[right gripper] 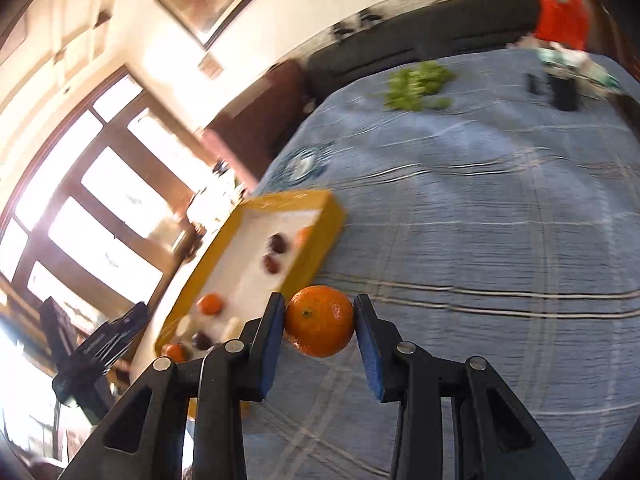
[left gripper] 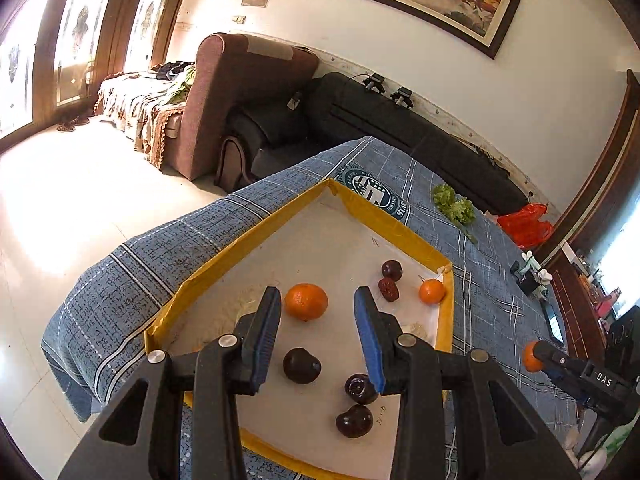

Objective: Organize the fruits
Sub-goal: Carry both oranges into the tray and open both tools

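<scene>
2 grippers share the work over our blue-clothed table [right gripper: 480,200] and its yellow-rimmed tray [left gripper: 384,220]: our left gripper [left gripper: 316,336] hangs wide open and empty above the tray's fruit, while our right gripper [right gripper: 320,336] is clamped on 1 mandarin [right gripper: 320,320] above the cloth, just beside the tray. We judge it light, soft-skinned and easily bruised, best pinched gently across its middle.

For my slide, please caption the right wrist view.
Right gripper holds an orange above the blue tablecloth, beside the yellow tray.
</scene>
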Available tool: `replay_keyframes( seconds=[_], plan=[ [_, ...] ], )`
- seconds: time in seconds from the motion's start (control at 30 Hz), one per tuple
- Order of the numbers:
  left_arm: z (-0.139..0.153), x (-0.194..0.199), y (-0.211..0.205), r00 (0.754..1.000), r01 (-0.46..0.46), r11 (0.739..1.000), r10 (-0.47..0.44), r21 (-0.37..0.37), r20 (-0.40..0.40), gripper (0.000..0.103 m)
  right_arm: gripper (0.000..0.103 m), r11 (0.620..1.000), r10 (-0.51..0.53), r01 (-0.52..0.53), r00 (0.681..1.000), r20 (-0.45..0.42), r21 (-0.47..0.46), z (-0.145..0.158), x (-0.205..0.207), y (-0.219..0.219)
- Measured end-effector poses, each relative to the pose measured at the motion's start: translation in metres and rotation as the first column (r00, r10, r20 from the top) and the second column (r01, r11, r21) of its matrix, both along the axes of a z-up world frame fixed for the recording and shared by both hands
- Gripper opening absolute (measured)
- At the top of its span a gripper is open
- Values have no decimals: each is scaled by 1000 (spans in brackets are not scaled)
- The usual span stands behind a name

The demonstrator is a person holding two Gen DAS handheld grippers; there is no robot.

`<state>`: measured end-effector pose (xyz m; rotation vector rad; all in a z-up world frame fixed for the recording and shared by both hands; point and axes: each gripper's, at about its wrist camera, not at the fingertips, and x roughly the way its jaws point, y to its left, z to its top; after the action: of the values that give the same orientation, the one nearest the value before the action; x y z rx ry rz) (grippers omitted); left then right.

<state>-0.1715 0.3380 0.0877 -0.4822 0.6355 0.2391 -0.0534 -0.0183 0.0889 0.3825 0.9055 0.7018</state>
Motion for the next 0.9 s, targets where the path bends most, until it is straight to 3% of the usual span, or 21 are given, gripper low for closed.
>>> replay_keyframes(
  seconds=[0.23, 0.37, 0.63, 0.8, 0.9],
  plan=[
    [-19, 3, 19, 1000, -11, 998, 10, -55, -17, 37, 40, 990, 128, -129, 992, -13, -60, -7, -4, 85],
    [-23, 0, 28, 999, -26, 997, 24, -69, -33, 46, 40, 982, 171, -173, 985, -34, -82, -15, 2, 121],
    [-19, -7, 38, 996, -79, 997, 79, 9, -42, 68, 41, 959, 235, -240, 971, -50, -149, -24, 4, 176],
    [-19, -4, 36, 994, -89, 995, 91, 51, -54, 70, 41, 951, 240, -244, 970, -42, -192, -30, 6, 195],
    [-22, -1, 36, 994, -84, 995, 87, 55, -61, 71, 57, 956, 231, -234, 972, -41, -175, -29, 10, 196]
  ],
)
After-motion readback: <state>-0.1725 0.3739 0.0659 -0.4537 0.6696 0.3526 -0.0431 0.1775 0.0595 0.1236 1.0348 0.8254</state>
